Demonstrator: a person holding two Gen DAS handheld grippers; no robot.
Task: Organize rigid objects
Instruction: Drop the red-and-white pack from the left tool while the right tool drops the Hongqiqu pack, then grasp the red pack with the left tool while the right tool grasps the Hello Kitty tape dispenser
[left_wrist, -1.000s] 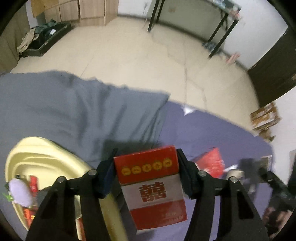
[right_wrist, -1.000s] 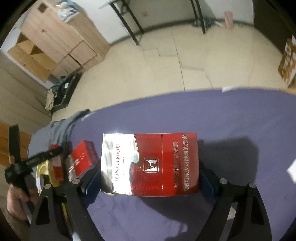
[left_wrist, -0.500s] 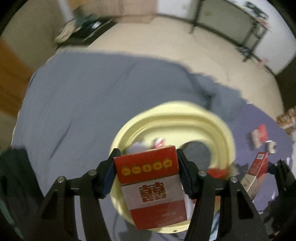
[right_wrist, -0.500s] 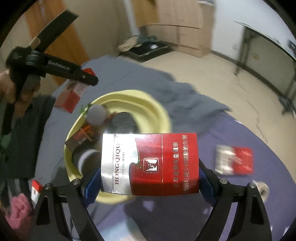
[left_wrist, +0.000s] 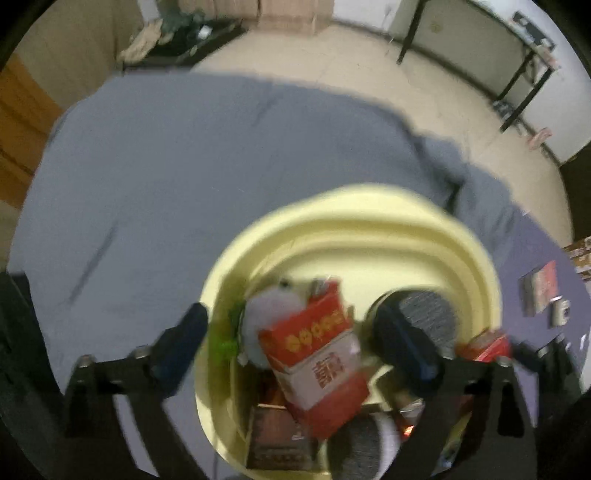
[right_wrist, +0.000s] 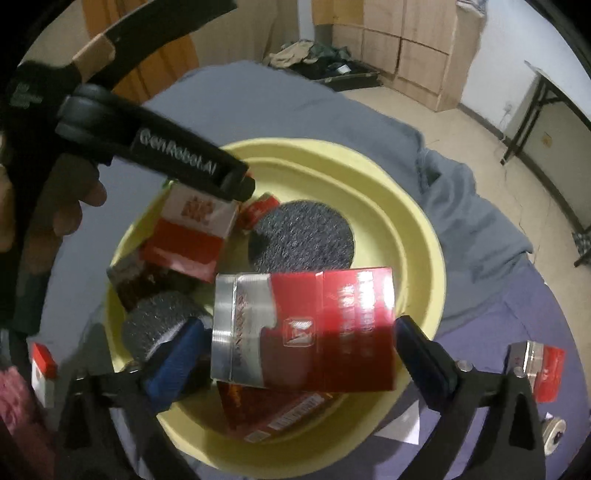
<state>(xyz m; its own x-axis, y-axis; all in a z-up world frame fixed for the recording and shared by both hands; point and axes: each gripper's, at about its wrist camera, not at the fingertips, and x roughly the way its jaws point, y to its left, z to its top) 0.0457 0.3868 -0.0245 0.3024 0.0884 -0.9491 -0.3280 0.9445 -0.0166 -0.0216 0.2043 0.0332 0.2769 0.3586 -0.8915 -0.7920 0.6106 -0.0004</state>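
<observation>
Both tongs have just sprung wide over the yellow bowl (right_wrist: 424, 236) — left tongs (left_wrist: 295, 354) freeing the red-and-white pack (left_wrist: 317, 365), right tongs (right_wrist: 299, 350) the dark red pack (right_wrist: 306, 328), both packs dropping in at frame centre.

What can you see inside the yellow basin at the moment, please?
Inside the yellow basin: a red-and-white pack, a red-and-silver pack, a dark round pad, a grey roll and more packs. The basin's floor beneath is mostly covered.
</observation>
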